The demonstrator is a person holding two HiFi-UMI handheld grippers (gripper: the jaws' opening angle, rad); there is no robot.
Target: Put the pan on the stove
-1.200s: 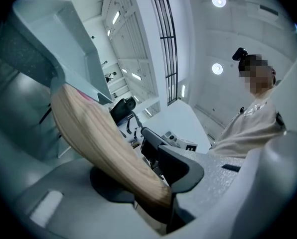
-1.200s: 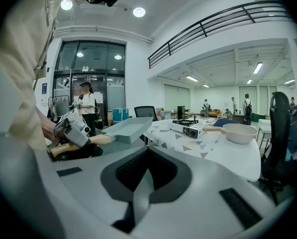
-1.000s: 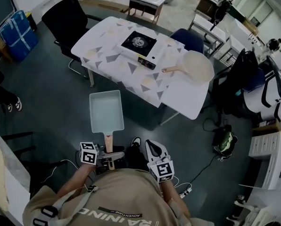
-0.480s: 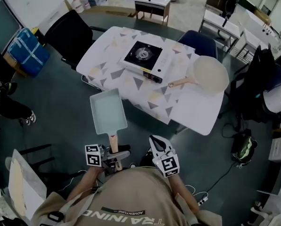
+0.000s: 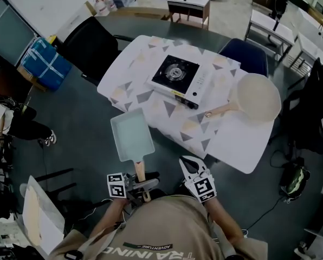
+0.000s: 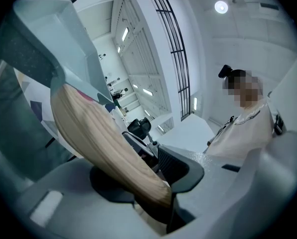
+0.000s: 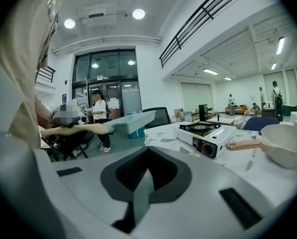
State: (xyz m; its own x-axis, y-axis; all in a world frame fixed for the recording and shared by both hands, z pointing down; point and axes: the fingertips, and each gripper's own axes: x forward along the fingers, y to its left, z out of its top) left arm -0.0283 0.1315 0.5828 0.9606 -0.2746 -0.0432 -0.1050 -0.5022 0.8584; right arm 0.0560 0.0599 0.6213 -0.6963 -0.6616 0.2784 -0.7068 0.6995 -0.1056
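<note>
A pale green rectangular pan [image 5: 131, 137] with a wooden handle [image 5: 140, 170] is held in the air just short of the table's near corner. My left gripper [image 5: 141, 184] is shut on that handle; in the left gripper view the handle [image 6: 96, 143] runs up from the left gripper [image 6: 158, 193] to the pan [image 6: 49, 39]. The white portable stove [image 5: 180, 77] with a black top stands on the patterned table [image 5: 145, 93], farther off. My right gripper [image 5: 189, 163] is beside the left one, shut and empty. The right gripper view shows the right gripper [image 7: 147, 178], the stove [image 7: 206, 133] and the pan [image 7: 131, 121].
A round cream pan [image 5: 257, 96] with a wooden handle lies on the table, right of the stove. A black chair [image 5: 91, 47] and a blue chair [image 5: 248, 56] stand at the table's far sides. A blue bag [image 5: 45, 64] sits on the floor at left.
The table and stove have come nearer in the head view. The rectangular pan, still held by my left gripper, now reaches the table's near corner. The right gripper kept its place beside it.
</note>
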